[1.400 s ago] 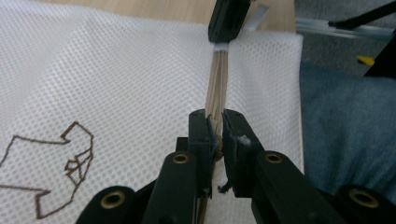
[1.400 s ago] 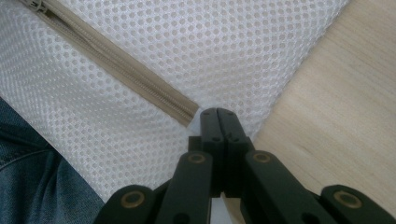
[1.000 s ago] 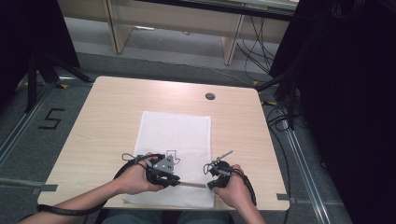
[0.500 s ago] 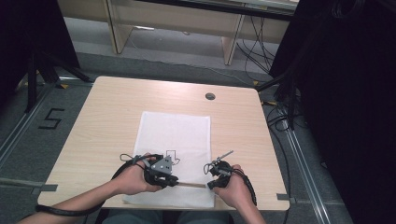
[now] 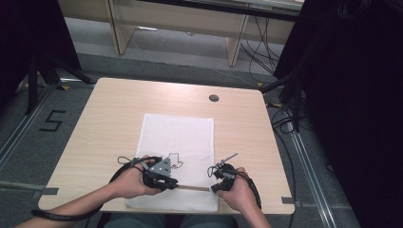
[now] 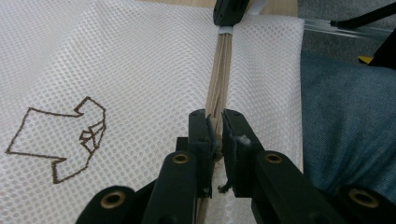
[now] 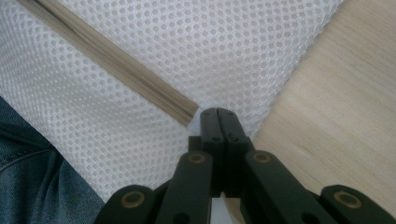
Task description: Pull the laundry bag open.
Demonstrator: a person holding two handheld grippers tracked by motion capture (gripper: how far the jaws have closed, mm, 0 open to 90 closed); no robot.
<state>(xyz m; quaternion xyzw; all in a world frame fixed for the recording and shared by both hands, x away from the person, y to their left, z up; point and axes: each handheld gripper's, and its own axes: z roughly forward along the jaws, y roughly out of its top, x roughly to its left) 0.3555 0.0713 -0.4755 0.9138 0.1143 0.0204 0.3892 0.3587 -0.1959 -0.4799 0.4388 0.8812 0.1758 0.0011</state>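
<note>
Mesh bag, beige zipper

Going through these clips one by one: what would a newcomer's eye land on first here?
First the white mesh bag spread flat on the near half of the wooden table, with a small brown outline drawing on it. Next, the tan zipper along the bag's near edge: the left gripper pinches it between its jaws. The right gripper is shut at the zipper's end, on the bag's corner by the bare wood.
</note>
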